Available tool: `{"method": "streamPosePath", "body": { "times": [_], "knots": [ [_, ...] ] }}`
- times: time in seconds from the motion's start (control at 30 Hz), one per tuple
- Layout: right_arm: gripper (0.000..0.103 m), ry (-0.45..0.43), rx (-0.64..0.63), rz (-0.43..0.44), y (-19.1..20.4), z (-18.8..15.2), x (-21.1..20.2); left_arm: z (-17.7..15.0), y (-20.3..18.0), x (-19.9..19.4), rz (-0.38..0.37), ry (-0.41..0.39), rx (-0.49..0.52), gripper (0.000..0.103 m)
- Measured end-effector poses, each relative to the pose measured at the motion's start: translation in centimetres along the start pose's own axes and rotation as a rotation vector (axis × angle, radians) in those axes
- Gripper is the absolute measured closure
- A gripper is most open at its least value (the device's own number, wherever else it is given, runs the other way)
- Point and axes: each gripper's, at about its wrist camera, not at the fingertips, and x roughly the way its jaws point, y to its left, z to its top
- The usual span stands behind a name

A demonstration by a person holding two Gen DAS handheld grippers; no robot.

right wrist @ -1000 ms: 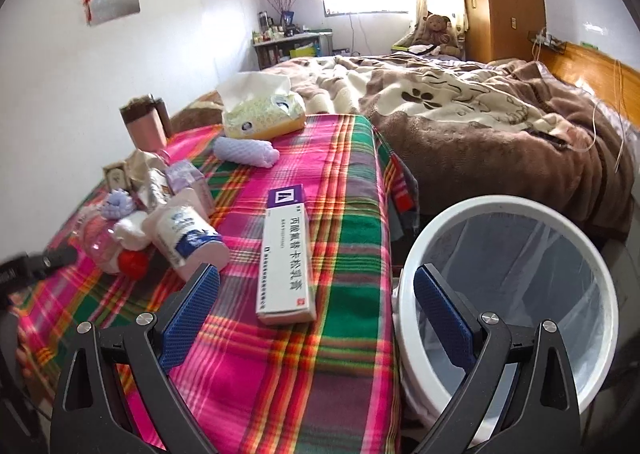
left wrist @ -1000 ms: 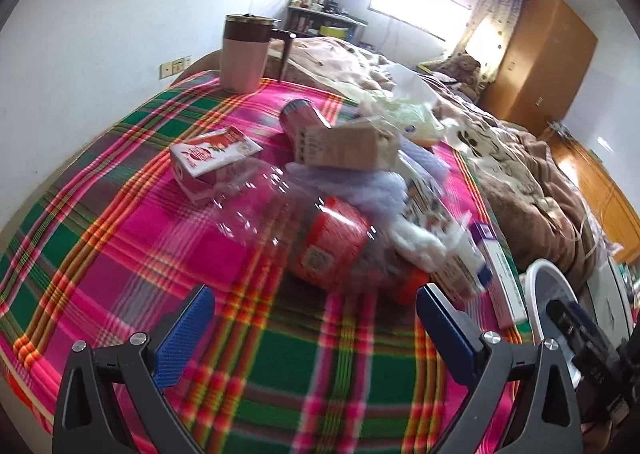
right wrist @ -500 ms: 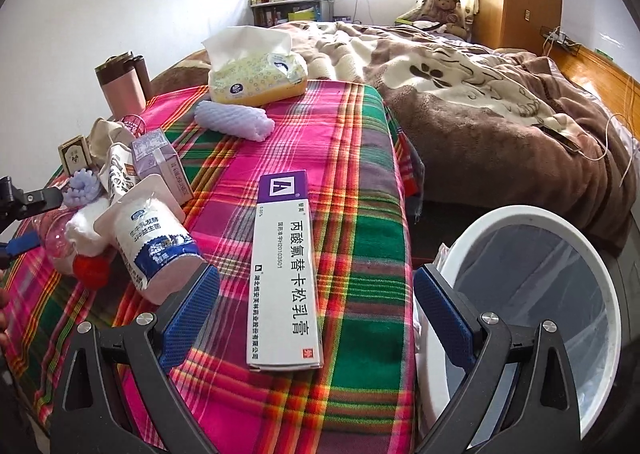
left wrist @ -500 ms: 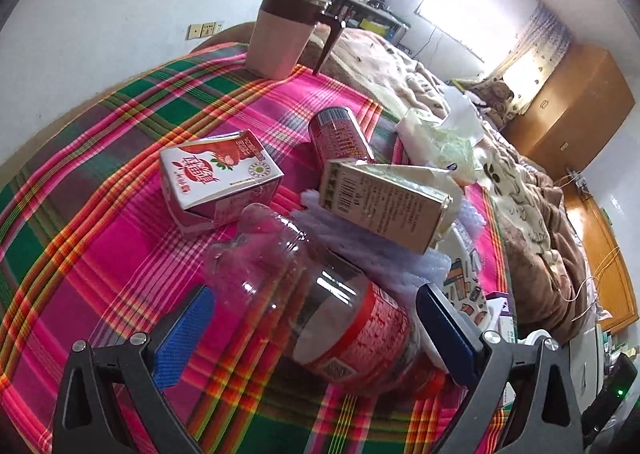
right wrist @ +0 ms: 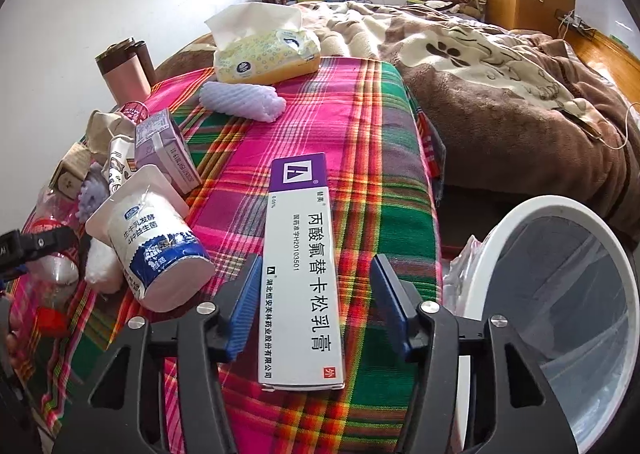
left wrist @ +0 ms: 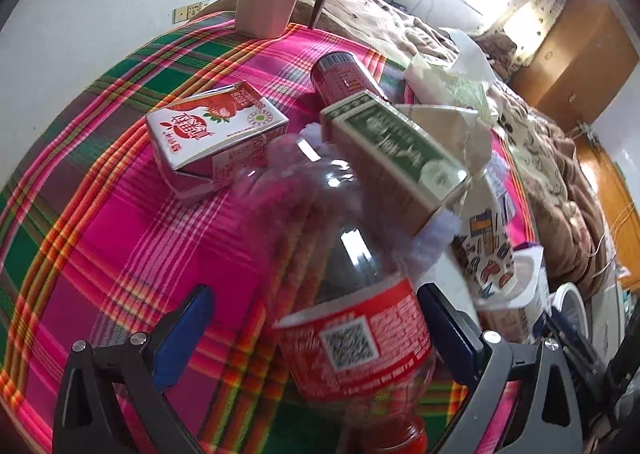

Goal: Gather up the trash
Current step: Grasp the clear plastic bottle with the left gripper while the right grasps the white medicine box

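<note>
A pink-and-green plaid tabletop [right wrist: 352, 126] is seen, with a white round lined trash bin [right wrist: 560, 294] at its four o'clock edge. A clear plastic bottle with a red label [left wrist: 352, 326] lies between the spread left tongs [left wrist: 316, 330], its side near the right pad. A long white-and-purple medicine box [right wrist: 300, 266] lies flat between the closing right tongs [right wrist: 312, 306], whose pads are not yet touching it.

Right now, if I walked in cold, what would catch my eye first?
Probably the loud plaid cloth heaped with trash. A long white box lies between the closing fingers of the right tool, not yet pinched, with a lined white bin just off the cloth's edge. The left tool straddles a clear bottle with a red label.
</note>
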Motion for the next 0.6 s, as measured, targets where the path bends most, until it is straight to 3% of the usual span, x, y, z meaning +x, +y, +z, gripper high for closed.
{"method": "streamPosePath", "body": {
  "times": [0.07, 0.2, 0.33, 0.5, 0.6],
  "knots": [
    [0.063, -0.001, 0.005, 0.008, 0.0, -0.1, -0.1, -0.4, 0.3, -0.5, 0.039, -0.004, 0.036, 0.001],
    [0.063, 0.0, 0.012, 0.01, -0.1, -0.2, -0.1, -0.6, 1.0, -1.2, 0.131, -0.038, 0.064, 0.002],
    [0.063, 0.007, 0.023, 0.008, -0.1, 0.0, 0.1, -0.4, 1.4, -1.7, 0.138, -0.079, 0.053, 0.005],
    [0.063, 0.006, 0.033, -0.013, -0.1, 0.3, 0.3, 0.3, 1.3, -1.3, 0.139, -0.076, 0.051, 0.024],
    [0.063, 0.004, 0.022, -0.029, 0.1, 0.4, 0.4, 0.1, 1.1, -0.9, 0.1, -0.062, 0.049, 0.041]
  ]
}}
